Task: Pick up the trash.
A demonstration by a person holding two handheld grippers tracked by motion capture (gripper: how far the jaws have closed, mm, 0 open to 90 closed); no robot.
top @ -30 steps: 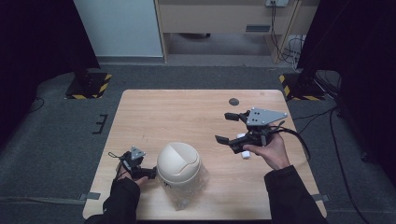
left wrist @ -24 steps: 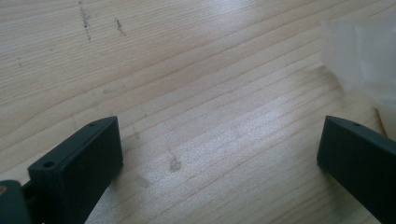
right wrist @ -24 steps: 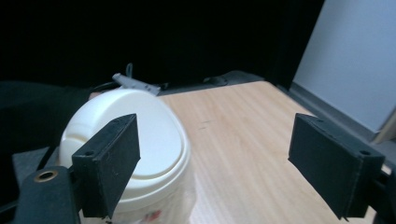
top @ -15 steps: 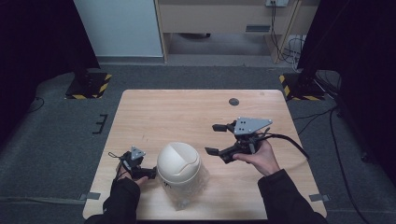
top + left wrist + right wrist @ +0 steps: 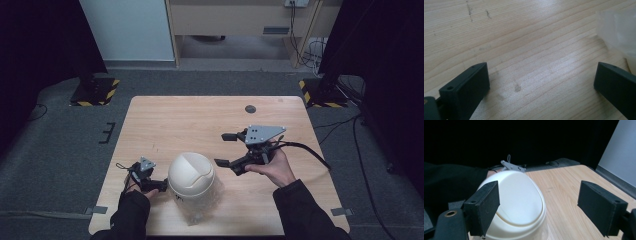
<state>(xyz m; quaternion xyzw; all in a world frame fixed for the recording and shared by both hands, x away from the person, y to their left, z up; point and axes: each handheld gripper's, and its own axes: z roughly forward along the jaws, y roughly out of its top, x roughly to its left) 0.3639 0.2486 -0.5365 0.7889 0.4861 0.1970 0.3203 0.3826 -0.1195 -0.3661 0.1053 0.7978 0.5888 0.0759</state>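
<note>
Dark curtains and grey carpet surround a pale wooden desk (image 5: 190,120), which carries a white domed bin with a swing lid (image 5: 191,176) near its front edge and a small dark disc (image 5: 250,109) near its far edge.

Right claw (image 5: 224,149): jaws spread wide, gripping nothing. It sits just to the right of the bin, apart from it, pointing left toward the dome. In the right gripper view the bin (image 5: 516,205) lies ahead and to the left between the pads, its lid seam visible, with no contact. The right hand (image 5: 272,167) holds the tool from below and behind, raised above the desk, the forearm entering from the lower edge, the cable trailing off to the right.

Left claw (image 5: 162,185): jaws likewise spread, holding nothing. It lies low at the bin's left flank, very near the base; whether it touches cannot be told. The left gripper view shows bare wood grain (image 5: 529,50) between the jaws and a translucent white wall of the bin (image 5: 619,32) at the upper right. The left hand (image 5: 137,187) rests close to the desk surface.

Assessment: the work appears to be at the approach stage. Neither claw has taken hold of the bin, and its lid is seated and level. Closing on the bin, whether to steady, lift or open it, remains undone.
</note>
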